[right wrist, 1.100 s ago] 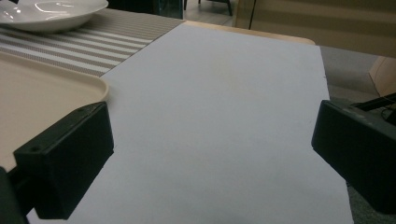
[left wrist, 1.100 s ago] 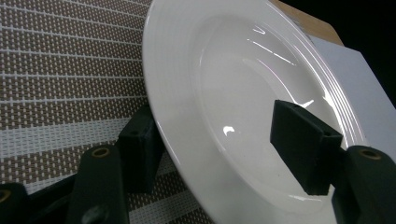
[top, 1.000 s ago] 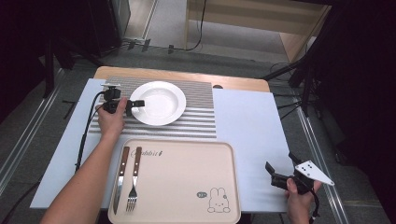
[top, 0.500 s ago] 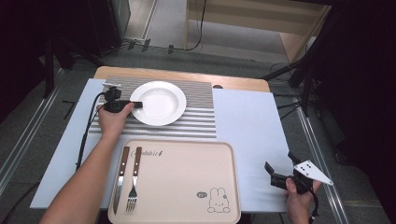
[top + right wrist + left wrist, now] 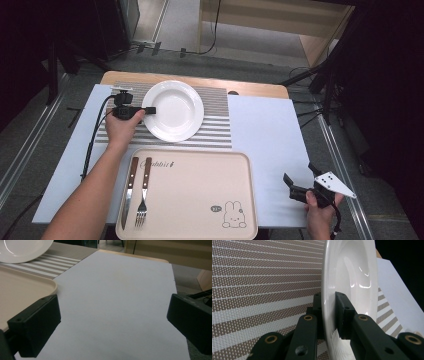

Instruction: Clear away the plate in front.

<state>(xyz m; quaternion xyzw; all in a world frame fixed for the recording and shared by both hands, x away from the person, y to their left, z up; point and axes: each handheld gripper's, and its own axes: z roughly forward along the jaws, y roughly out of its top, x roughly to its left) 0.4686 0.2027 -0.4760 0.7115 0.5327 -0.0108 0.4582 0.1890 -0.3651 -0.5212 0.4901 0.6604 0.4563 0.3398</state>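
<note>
The left gripper [image 5: 148, 110] pinches the plate [image 5: 173, 110] rim between its fingers [image 5: 344, 312]. The plate sits on the striped mat [image 5: 216, 117], not yet on the tray [image 5: 195, 190]. The right gripper [image 5: 299, 186] waits, fingers spread wide. I count one plate, one knife [image 5: 129, 191], one fork [image 5: 143, 195].

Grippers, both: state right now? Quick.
Left gripper: shut on the white plate, jaws either side of its rim.
Right gripper: open, holding nothing, over the pale blue table cover.
</note>
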